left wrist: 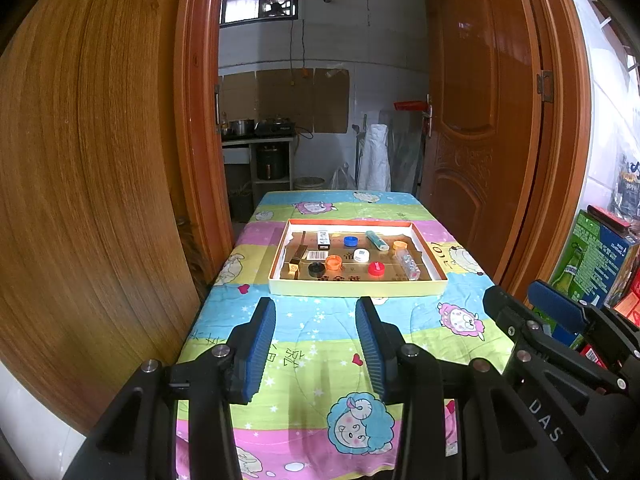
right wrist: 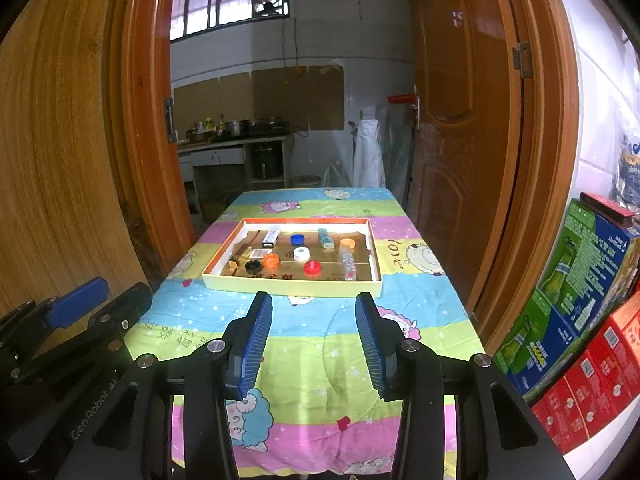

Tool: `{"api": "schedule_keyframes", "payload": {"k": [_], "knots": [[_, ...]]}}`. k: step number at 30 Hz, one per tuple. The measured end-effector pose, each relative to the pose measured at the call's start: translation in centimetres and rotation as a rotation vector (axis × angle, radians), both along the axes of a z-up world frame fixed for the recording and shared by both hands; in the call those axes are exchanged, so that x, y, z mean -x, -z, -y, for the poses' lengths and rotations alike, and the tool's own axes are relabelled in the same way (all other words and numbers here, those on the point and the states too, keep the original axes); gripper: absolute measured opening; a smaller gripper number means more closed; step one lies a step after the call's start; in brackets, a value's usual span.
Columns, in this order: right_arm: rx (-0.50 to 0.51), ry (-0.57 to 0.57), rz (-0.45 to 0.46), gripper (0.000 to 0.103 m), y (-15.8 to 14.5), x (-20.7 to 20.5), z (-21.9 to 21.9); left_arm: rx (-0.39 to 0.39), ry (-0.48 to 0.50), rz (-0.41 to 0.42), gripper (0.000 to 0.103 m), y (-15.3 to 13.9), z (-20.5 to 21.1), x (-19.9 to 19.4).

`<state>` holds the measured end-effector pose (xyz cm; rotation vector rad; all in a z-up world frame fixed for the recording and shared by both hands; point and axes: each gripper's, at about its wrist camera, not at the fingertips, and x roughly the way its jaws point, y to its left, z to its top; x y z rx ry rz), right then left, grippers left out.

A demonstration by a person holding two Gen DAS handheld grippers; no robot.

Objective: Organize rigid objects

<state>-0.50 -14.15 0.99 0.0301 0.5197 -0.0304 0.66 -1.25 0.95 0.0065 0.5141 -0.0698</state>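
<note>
We hold both tongs above the near end of the cloth-covered table (left wrist: 320, 360), side by side and level with each other. Our left gripper (left wrist: 316, 320) has its blue pads spread apart with nothing between them, and our right gripper (right wrist: 314, 316) likewise stands spread and empty. Ahead of both, well beyond the fingertips, sits the shallow tray (left wrist: 356, 290), untouched. Inside it, nearest the tongs, lie a black cap (left wrist: 316, 268), an orange cap (left wrist: 333, 262) and a red cap (left wrist: 376, 268); farther off are a white cap (left wrist: 361, 255), a blue cap (left wrist: 351, 241) and a teal tube (left wrist: 377, 240). A clear, bead-filled tube (left wrist: 408, 264) lies toward the tray's right side, ahead of our right tongs.
</note>
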Motion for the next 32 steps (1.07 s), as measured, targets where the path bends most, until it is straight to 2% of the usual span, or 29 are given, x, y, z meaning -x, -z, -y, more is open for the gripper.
{"api": "schedule_keyframes", "payload": {"k": [32], "knots": [[0.008,-0.006,0.008,0.045,-0.3,-0.18,-0.28,-0.005,0.008,0.005,0.042,0.18,0.1,0.37]]}}
